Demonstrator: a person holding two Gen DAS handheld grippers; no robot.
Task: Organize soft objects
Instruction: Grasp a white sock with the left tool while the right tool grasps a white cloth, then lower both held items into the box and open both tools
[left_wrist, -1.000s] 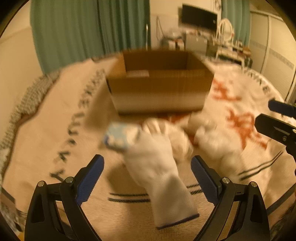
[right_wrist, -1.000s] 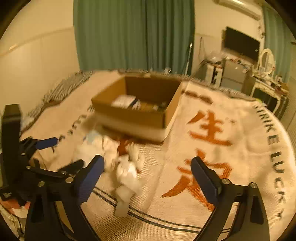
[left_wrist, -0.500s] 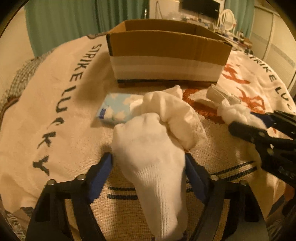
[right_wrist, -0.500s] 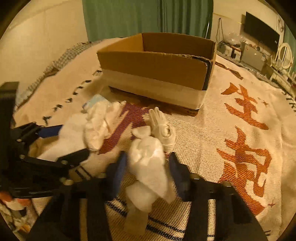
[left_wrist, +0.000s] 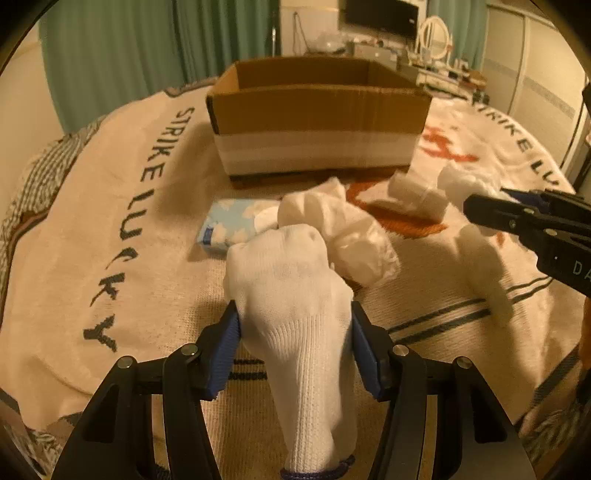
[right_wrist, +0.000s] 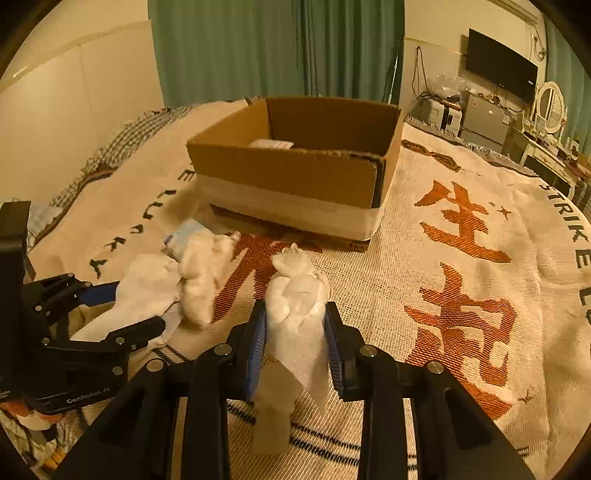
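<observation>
Green curtains (right_wrist: 277, 48), wall TV (right_wrist: 500, 70), warm light.

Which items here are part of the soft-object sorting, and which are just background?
Job:
white sock in left gripper
crumpled white cloth in right gripper
loose white bundle
tissue pack
cardboard box

Background:
blanket
green curtains
TV
round mirror

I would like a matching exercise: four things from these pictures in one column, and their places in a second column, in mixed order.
Things:
1. white sock
2. crumpled white cloth
3. blue cloud-print pack
4. cardboard box

Places:
A. lying on the blanket, beside the white pile
B. standing on the blanket, beyond the pile
C. in the right gripper
D. in the left gripper

Pairs: 1-D, 2-C, 3-A, 4-B
</observation>
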